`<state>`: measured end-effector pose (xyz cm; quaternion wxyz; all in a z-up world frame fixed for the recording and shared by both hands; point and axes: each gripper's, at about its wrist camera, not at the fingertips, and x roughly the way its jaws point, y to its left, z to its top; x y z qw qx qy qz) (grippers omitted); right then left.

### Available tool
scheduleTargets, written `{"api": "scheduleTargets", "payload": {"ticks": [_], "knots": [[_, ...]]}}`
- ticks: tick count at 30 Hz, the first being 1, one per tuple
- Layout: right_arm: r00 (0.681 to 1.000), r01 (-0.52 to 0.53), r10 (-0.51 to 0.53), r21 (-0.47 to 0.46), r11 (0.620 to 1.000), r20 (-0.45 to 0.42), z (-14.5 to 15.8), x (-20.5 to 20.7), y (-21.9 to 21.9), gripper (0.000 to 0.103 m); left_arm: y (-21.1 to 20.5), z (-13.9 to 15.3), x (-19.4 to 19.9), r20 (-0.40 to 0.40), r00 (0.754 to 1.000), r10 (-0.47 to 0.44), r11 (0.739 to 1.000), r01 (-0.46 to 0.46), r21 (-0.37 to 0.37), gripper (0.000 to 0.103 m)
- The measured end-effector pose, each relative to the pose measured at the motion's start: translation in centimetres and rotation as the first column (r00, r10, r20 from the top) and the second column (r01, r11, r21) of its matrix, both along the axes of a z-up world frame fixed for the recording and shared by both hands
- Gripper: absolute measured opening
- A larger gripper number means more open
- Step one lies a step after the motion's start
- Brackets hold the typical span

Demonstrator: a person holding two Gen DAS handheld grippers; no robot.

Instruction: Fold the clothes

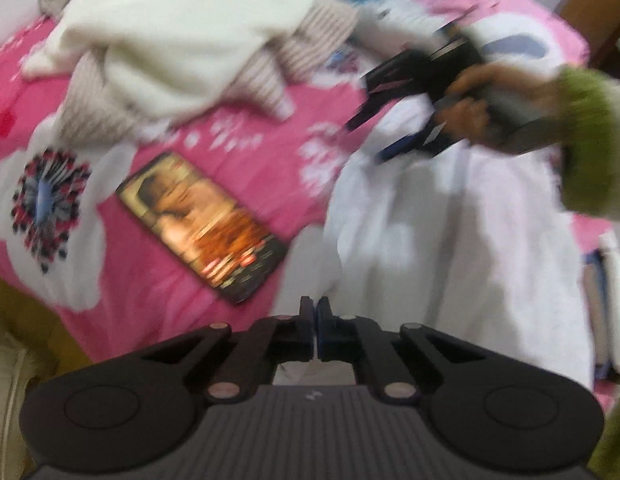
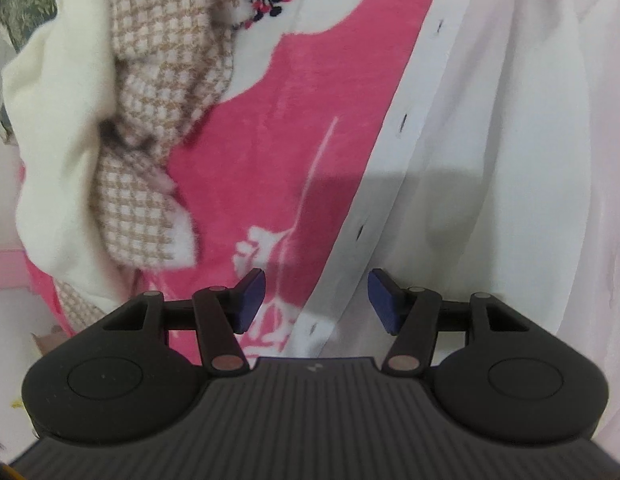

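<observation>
The white shirt [image 2: 490, 152] is spread on the bed [image 2: 294, 128], its buttoned placket running diagonally away from the right gripper [image 2: 316, 300], whose wide-open, empty jaws straddle that edge. The left gripper [image 1: 314, 322] is seen pinched shut at the shirt's hem; a grip on cloth cannot be told.

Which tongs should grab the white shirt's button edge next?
Probably the right tongs: they are open, right over the white shirt and its buttonhole strip. The left tongs look shut, at the shirt's near edge.
</observation>
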<state>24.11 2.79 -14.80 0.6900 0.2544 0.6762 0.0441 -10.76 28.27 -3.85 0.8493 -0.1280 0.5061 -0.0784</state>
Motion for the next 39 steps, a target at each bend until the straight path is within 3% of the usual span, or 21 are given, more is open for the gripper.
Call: {"api": "scheduleTargets", "payload": {"ticks": [3,5,6,7,8,10,19,25,31,35,39], "knots": [[1.0,-0.02,0.02,-0.017,1.0,-0.006,-0.6,0.3,0.0,0.056,-1.4,2.1,-0.2,0.045,0.998,-0.045,0.997,0.048,-0.059,0.001],[0.999,-0.039,0.039,-0.023,0.999,-0.001,-0.7,0.4,0.0,0.05,-2.5,3.0,-0.1,0.069,0.994,-0.08,0.993,0.085,-0.084,0.001],[0.999,-0.052,0.053,-0.031,0.998,0.011,-0.5,0.4,0.1,0.043,-2.9,3.3,-0.1,0.074,0.993,-0.093,0.99,0.1,-0.095,0.001],[0.998,-0.062,0.063,-0.032,0.998,0.026,-0.3,0.2,-0.2,0.018,-3.3,3.5,-0.2,0.079,0.991,-0.106,0.988,0.114,-0.105,0.001],[0.997,-0.068,0.069,-0.029,0.997,0.042,-0.1,0.0,-0.5,0.006,-3.8,3.7,-0.2,0.082,0.99,-0.114,0.985,0.123,-0.118,0.001],[0.996,-0.055,0.055,0.008,0.998,0.069,0.7,-0.5,-1.7,0.002,-4.5,4.1,-0.3,0.085,0.989,-0.121,0.979,0.133,-0.153,0.001],[0.971,0.041,-0.077,0.156,0.987,0.227,8.3,-5.4,-10.4,0.001,-6.8,6.3,-0.8,0.066,0.982,-0.179,0.939,0.191,-0.288,0.001],[0.943,0.118,-0.158,0.147,0.982,0.294,11.6,-10.4,-17.5,0.001,-9.4,5.5,-1.1,0.02,0.97,-0.243,0.909,0.235,-0.344,0.001],[0.937,0.212,-0.227,0.085,0.974,0.267,8.5,-14.3,-21.9,0.001,-11.9,2.1,-1.4,-0.051,0.944,-0.326,0.905,0.296,-0.307,0.002],[0.941,0.238,-0.242,0.046,0.97,0.236,4.8,-15.6,-23.5,0.001,-13.2,-0.2,-1.4,-0.086,0.932,-0.352,0.895,0.309,-0.321,0.002],[0.935,0.265,-0.263,0.024,0.964,0.237,3.4,-17.0,-24.5,0.001,-14.5,-2.2,-1.8,-0.115,0.921,-0.373,0.881,0.313,-0.354,0.002]]}}
